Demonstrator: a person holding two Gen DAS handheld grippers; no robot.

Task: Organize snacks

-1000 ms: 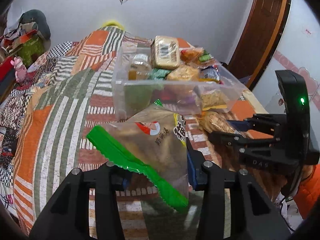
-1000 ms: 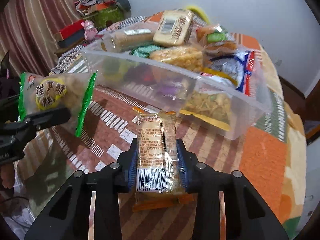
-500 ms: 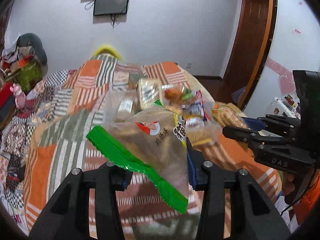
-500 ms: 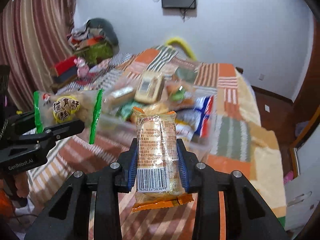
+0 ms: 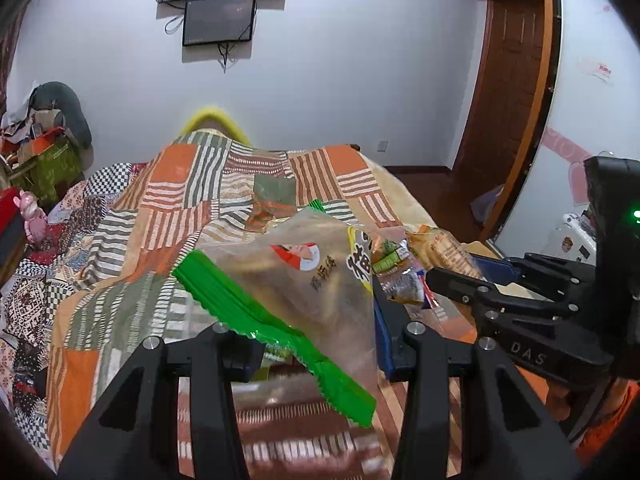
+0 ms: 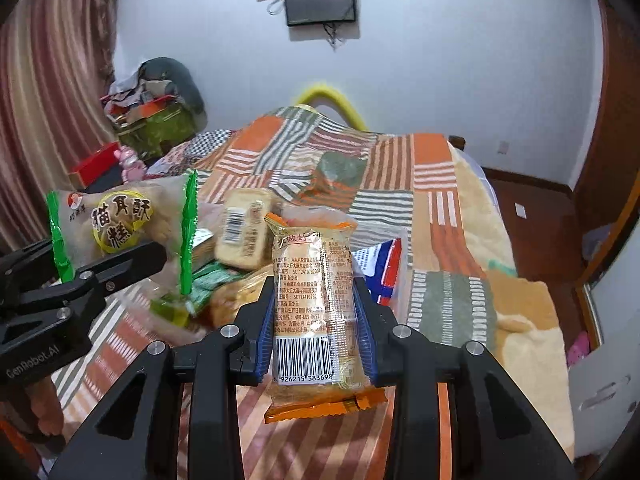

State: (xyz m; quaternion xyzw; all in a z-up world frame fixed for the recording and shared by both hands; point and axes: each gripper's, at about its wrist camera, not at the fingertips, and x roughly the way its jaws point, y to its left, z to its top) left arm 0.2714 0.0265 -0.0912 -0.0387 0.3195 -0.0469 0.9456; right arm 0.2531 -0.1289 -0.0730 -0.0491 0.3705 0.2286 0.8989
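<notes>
My left gripper [image 5: 316, 344] is shut on a clear snack bag with green edges [image 5: 296, 292], held up above the bed. The bag also shows in the right wrist view [image 6: 120, 224], with the left gripper [image 6: 72, 292] beside it. My right gripper [image 6: 316, 320] is shut on an orange-ended cake packet [image 6: 312, 304], held upright. The right gripper also shows at the right of the left wrist view [image 5: 472, 284]. The clear plastic box of snacks [image 6: 400, 272] lies low behind the packets, blurred and mostly hidden.
A patchwork quilt [image 5: 192, 208] in orange, green and stripes covers the bed. A pile of clutter and a pink toy [image 6: 128, 160] sit at the far left. A wooden door [image 5: 516, 92] stands at the right, and a dark screen [image 6: 320, 0] hangs on the wall.
Both grippers have risen well above the quilt with their packets. The snack box has dropped low in both views and is now mostly hidden. More wall and screen show.
</notes>
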